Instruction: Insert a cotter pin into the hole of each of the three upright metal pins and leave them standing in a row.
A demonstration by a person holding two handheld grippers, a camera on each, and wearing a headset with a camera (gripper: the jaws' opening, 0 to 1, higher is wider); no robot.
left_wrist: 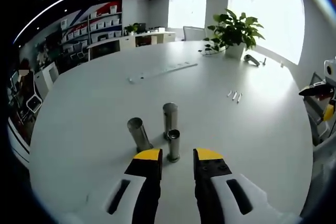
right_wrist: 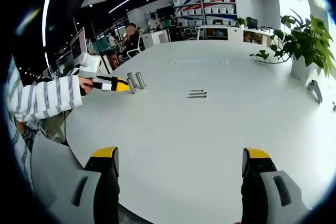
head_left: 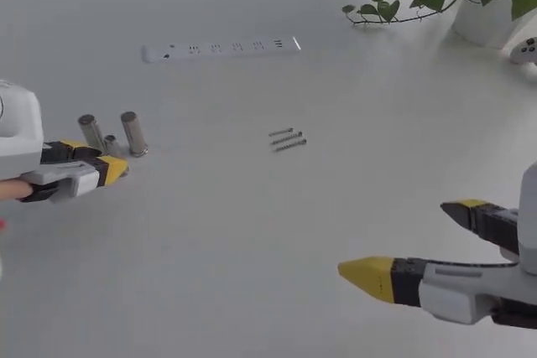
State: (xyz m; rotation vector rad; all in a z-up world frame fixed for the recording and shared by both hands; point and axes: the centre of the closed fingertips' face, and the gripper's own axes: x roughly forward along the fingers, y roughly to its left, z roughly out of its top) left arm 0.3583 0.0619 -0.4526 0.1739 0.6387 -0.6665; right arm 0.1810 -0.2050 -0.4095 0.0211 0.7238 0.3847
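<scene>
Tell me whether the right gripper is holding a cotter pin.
No, the right gripper stands wide open with nothing between its jaws, and the three cotter pins lie loose on the table.

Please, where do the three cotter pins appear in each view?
Head view: cotter pins near the centre, just above mid-height.
Left gripper view: cotter pins right of centre, at mid-height.
Right gripper view: cotter pins slightly right of centre, at mid-height.
Shared landmark: the power strip, farther across the table.
</scene>
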